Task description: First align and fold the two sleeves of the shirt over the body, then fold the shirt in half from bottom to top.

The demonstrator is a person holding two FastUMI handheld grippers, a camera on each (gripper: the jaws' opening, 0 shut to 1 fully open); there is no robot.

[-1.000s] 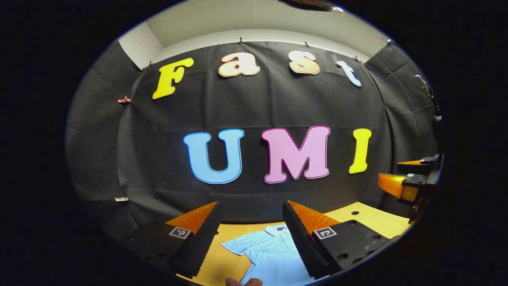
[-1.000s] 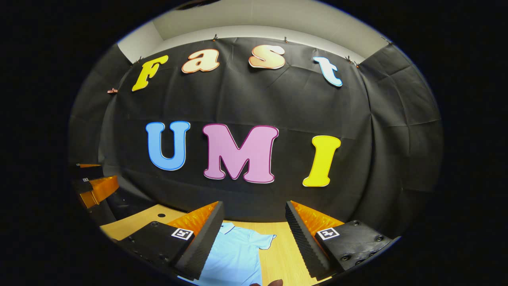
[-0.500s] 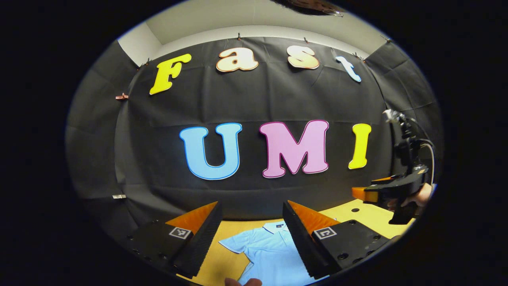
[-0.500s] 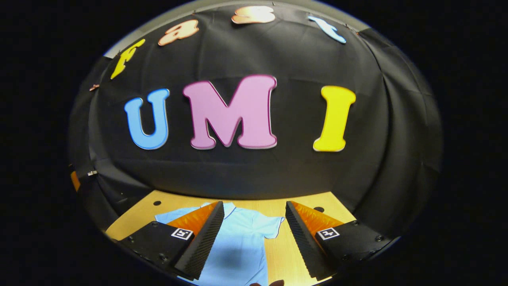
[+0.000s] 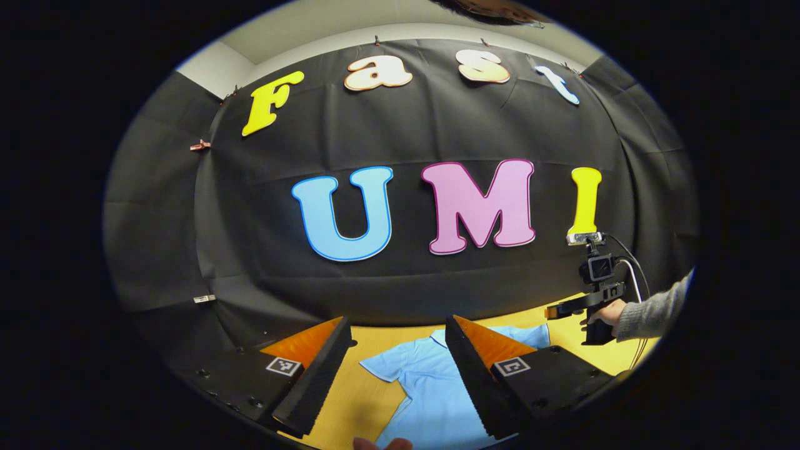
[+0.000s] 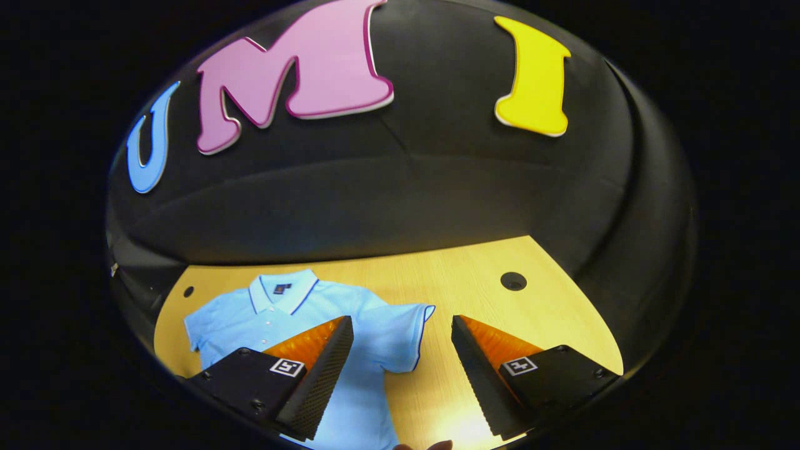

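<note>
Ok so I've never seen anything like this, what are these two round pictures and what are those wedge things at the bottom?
Each picture comes from a camera riding on a hand-held gripper, looking forward along its own two fingers; those are the wedges. A person carries one gripper in each hand. In the left gripper view, the left gripper is open, and farther off a sleeved hand holds the other gripper. In the right gripper view, the right gripper is open too. A light blue polo shirt lies flat on the wooden table, sleeves spread. Nothing is held.
</note>
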